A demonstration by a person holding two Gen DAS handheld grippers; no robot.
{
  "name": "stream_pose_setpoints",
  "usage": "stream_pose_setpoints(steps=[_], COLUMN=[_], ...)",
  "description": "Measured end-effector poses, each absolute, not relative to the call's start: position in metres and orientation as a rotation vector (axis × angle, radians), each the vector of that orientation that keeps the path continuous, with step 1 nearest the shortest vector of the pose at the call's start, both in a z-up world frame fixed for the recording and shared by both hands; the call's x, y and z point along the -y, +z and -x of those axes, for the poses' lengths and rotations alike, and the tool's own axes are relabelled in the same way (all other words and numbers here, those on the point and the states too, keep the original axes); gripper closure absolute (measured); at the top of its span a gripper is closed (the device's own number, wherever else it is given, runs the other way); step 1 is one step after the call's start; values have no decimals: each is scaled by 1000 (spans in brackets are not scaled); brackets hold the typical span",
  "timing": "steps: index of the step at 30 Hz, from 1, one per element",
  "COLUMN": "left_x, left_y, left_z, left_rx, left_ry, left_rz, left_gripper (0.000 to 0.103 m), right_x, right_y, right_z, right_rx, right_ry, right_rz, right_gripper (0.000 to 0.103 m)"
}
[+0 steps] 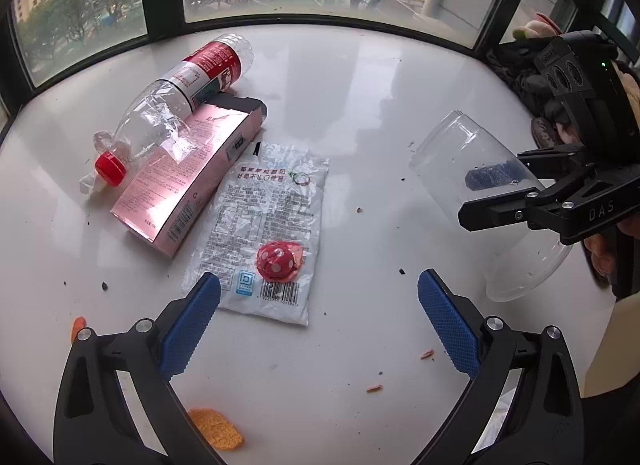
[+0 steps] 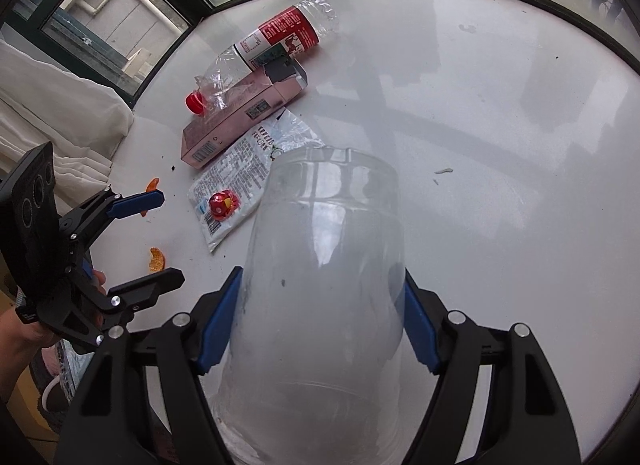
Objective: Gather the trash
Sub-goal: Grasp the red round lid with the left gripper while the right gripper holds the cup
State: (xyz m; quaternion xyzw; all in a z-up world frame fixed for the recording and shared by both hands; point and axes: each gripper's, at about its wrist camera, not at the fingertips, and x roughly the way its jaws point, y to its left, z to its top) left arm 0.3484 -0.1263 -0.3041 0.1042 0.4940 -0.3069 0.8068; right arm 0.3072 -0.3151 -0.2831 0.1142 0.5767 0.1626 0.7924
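My right gripper (image 2: 322, 277) is shut on a clear plastic cup (image 2: 324, 265), its blue pads (image 2: 218, 325) pressing both sides. The left wrist view shows that cup (image 1: 460, 153) held tilted above the white table (image 1: 380, 85), in the right gripper (image 1: 484, 197). My left gripper (image 1: 318, 281) hangs open over the near end of a silver wrapper (image 1: 264, 225), on which a red dotted foil piece (image 1: 278, 261) lies. A pink box (image 1: 188, 173) and a crushed bottle (image 1: 176, 105) with a red cap lie to the left. The right wrist view also shows the left gripper (image 2: 170, 237), wrapper (image 2: 240, 181), box (image 2: 240, 121) and bottle (image 2: 272, 49).
Orange peel bits (image 1: 216, 429) and small crumbs (image 1: 427, 353) lie on the table near me. Windows ring the table's far edge. White fabric (image 2: 60, 105) sits past the left edge and a dark pile (image 1: 520, 77) at the far right.
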Motion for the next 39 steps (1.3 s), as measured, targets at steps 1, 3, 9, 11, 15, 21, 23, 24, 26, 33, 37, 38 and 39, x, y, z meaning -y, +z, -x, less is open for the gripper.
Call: stream_pose_setpoints(steps=[1, 3, 9, 11, 15, 21, 23, 24, 26, 33, 37, 38, 39], left_x=[126, 126, 126, 127, 129, 128, 126, 126, 125, 120, 108, 104, 100], left_y=[-307, -314, -328, -330, -334, -336, -336, -335, -333, -307, -287, -282, -277], left_z=[-352, -358, -368, -369, -369, -370, -370, -370, -369, -356, -342, -338, -334], left_rx=[-1054, -1054, -1061, -1062, -1055, -1047, -1045, -1043, -1041, -1007, -989, -987, -983], left_ry=[-655, -652, -636, -636, -627, -606, -600, -597, -599, -590, -564, -555, -543], left_rz=[-226, -233, -232, -226, -235, -246, -239, -238, -236, -218, -203, -196, -191], left_gripper=[14, 27, 60, 64, 70, 80, 80, 80, 80, 80, 80, 80, 80], right_x=[315, 313, 311, 311, 309, 307, 307, 307, 307, 293, 277, 271, 266], right_y=[-284, -285, -290, -291, -293, -294, -294, -294, -293, -280, -267, -262, -258], right_z=[-310, -314, -323, -325, -326, -327, -326, -326, -325, -320, -316, -315, -314], right_rx=[-1239, -1236, -1236, -1237, -1244, -1244, -1243, -1242, -1243, -1230, -1212, -1206, -1201], right_ry=[353, 359, 375, 377, 389, 397, 398, 399, 402, 441, 480, 493, 505], right_rz=[-248, -249, -260, -260, -256, -244, -242, -241, -238, -217, -194, -187, -179], right_gripper=[33, 33, 33, 33, 33, 33, 33, 33, 33, 33, 33, 33, 33])
